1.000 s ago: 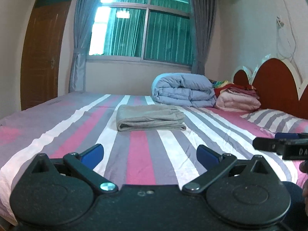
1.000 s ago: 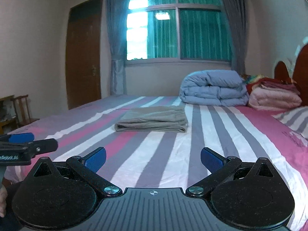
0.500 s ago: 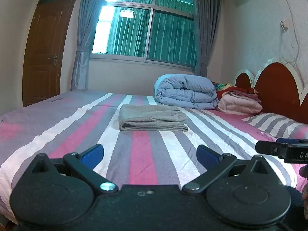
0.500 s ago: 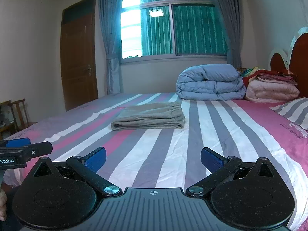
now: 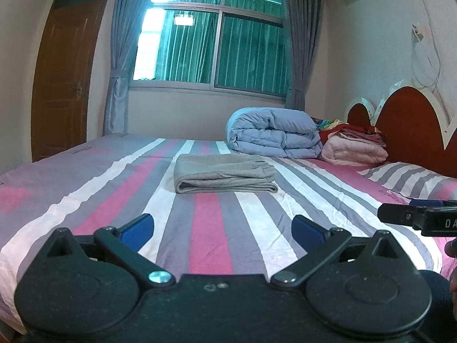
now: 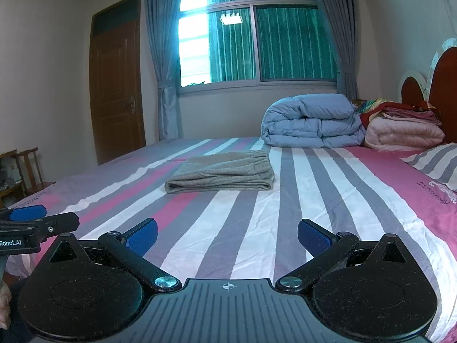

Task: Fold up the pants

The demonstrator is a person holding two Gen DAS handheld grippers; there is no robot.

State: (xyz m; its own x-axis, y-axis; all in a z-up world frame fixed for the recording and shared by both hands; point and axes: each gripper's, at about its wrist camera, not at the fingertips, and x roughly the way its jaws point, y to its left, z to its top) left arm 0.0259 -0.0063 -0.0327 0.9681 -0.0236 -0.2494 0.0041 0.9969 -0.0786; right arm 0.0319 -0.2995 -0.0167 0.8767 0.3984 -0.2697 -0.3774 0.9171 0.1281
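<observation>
Grey pants [image 5: 224, 174] lie folded into a flat rectangle on the striped bed [image 5: 205, 228]; they also show in the right wrist view [image 6: 222, 175]. My left gripper [image 5: 222, 230] is open and empty, well back from the pants near the bed's front edge. My right gripper [image 6: 227, 235] is open and empty, also well short of the pants. Each gripper shows at the edge of the other's view, the right one [image 5: 417, 214] and the left one [image 6: 34, 223].
A folded blue duvet [image 5: 274, 135] and stacked pink blankets [image 5: 354, 145] sit at the far right by the red headboard [image 5: 405, 125]. A striped pillow [image 5: 411, 177] lies to the right. A wooden door [image 6: 117, 94] and chair [image 6: 27, 168] stand left.
Both grippers have drawn back and tilted up a little, so the pants sit lower and farther away in each view. The pants have not moved. Both grippers stay open.
</observation>
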